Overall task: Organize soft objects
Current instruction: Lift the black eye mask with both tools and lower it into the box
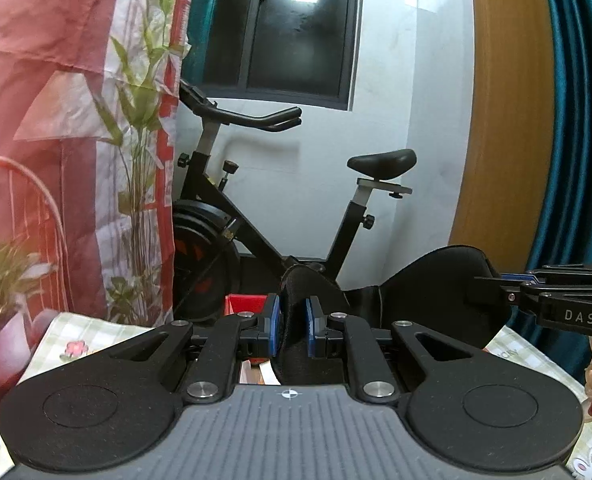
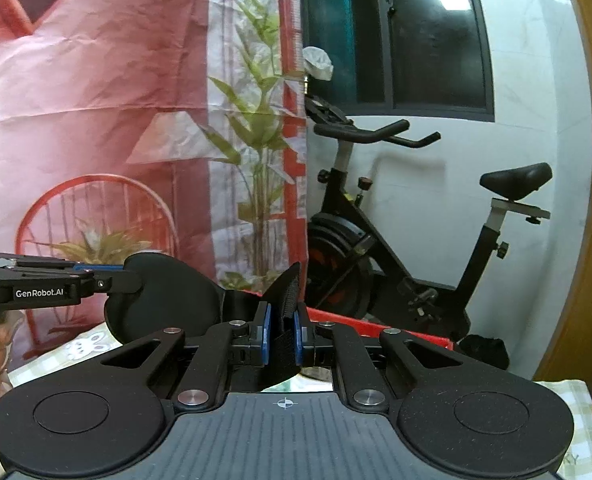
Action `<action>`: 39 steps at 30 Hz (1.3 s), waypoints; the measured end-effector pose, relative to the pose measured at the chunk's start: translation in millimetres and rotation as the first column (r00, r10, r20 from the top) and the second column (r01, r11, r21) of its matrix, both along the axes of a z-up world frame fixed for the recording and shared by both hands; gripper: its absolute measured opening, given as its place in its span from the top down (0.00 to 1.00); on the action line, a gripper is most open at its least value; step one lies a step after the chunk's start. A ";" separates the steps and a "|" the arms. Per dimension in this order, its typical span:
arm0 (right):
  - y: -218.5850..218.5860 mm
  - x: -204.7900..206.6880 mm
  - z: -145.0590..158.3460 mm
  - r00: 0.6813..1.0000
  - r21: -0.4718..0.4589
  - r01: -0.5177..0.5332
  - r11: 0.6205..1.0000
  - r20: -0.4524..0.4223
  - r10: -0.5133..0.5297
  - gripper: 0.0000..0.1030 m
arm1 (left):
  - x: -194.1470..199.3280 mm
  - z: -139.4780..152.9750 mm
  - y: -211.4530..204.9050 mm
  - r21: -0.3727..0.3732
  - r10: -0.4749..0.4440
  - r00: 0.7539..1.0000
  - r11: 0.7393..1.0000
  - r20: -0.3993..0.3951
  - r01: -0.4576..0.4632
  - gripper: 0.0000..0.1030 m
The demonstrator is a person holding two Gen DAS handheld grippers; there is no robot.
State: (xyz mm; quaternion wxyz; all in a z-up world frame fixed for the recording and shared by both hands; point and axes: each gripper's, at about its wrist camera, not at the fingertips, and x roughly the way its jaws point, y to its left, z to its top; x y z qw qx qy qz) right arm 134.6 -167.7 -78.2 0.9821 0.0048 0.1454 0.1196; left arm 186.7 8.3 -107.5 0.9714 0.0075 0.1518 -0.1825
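Observation:
A black soft eye mask (image 1: 436, 292) hangs stretched between both grippers above the table. My left gripper (image 1: 292, 330) is shut on one padded end of the mask. My right gripper (image 2: 281, 334) is shut on the mask's other end, a folded strap part (image 2: 285, 296). In the left wrist view the right gripper (image 1: 508, 288) comes in from the right edge, clamped on the mask's wide cup. In the right wrist view the left gripper (image 2: 107, 276) comes in from the left edge, clamped on the rounded cup (image 2: 163, 296).
A table with a green checked cloth (image 1: 95, 344) with cartoon prints lies below. A red bin (image 2: 376, 326) stands at the table's far side. Behind are an exercise bike (image 1: 279, 208), a red printed backdrop (image 2: 95, 100), a white wall and a teal curtain (image 1: 576, 120).

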 end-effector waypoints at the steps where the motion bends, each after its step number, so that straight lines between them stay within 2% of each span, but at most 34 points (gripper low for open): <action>1: -1.6 6.4 -0.6 1.000 0.000 0.005 1.000 -0.003 -0.005 0.90 | 5.8 0.5 -1.0 0.004 0.000 1.000 1.000 -0.003 0.000 0.86; 7: -8.6 41.4 -9.5 0.999 -0.015 0.032 0.999 -0.028 -0.033 0.90 | 38.9 -4.6 -8.9 0.026 -0.001 0.999 1.000 -0.041 0.003 0.86; 12: -13.5 73.8 -23.8 0.996 -0.047 0.051 0.998 -0.069 -0.054 0.90 | 72.6 -15.9 -12.3 0.039 0.004 0.993 0.999 -0.117 0.001 0.86; 22: -12.5 115.3 -68.3 0.967 -0.042 0.060 0.997 -0.246 -0.068 0.90 | 108.3 -44.9 -24.7 0.130 -0.017 0.966 0.990 -0.257 0.052 0.86; 28: -19.0 115.8 -82.3 0.952 -0.004 0.084 0.996 -0.296 -0.081 0.90 | 115.8 -53.1 -20.4 0.154 -0.003 0.958 0.987 -0.287 0.050 0.86; 34: -22.1 114.0 -88.3 0.945 -0.020 0.090 0.996 -0.314 -0.092 0.90 | 116.3 -51.7 -20.9 0.168 -0.005 0.959 0.984 -0.285 0.055 0.84; 37: -21.7 112.9 -88.4 0.944 -0.028 0.100 0.995 -0.313 -0.103 0.87 | 115.9 -49.9 -22.0 0.167 -0.002 0.961 0.985 -0.277 0.050 0.80; 39: -20.9 111.9 -87.2 0.944 -0.048 0.106 0.993 -0.309 -0.116 0.82 | 115.4 -48.7 -21.7 0.170 0.003 0.962 0.984 -0.274 0.046 0.70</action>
